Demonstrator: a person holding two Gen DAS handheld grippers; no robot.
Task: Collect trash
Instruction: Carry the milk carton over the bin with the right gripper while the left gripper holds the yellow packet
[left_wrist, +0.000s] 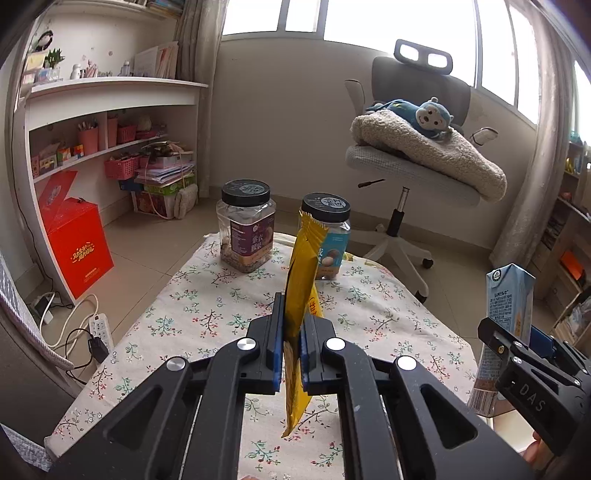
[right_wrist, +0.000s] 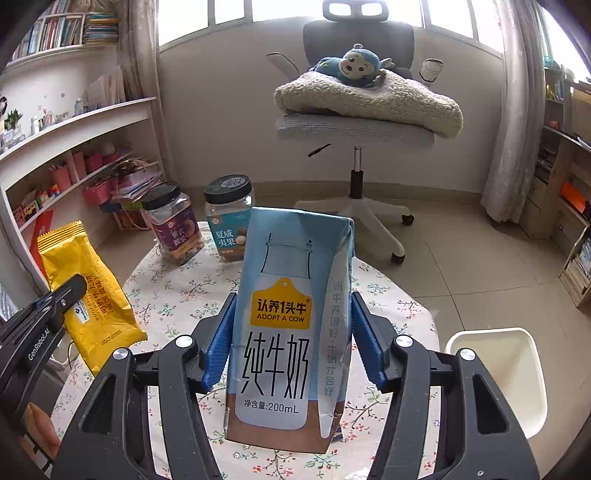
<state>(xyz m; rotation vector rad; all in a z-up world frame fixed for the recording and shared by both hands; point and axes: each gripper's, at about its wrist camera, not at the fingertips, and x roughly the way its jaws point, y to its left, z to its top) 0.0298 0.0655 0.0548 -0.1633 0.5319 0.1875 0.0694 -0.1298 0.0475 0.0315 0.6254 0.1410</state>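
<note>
My left gripper is shut on a yellow snack wrapper, held edge-on above the floral tablecloth. The wrapper also shows in the right wrist view, with the left gripper clamped on it. My right gripper is shut on a light blue 200 mL milk carton, held upright above the table. The carton and the right gripper show at the right edge of the left wrist view.
Two clear jars with black lids stand at the table's far edge. A white bin sits by the table on the right. A grey office chair with a blanket and plush monkey stands beyond. Shelves, a red box and a power strip are on the left.
</note>
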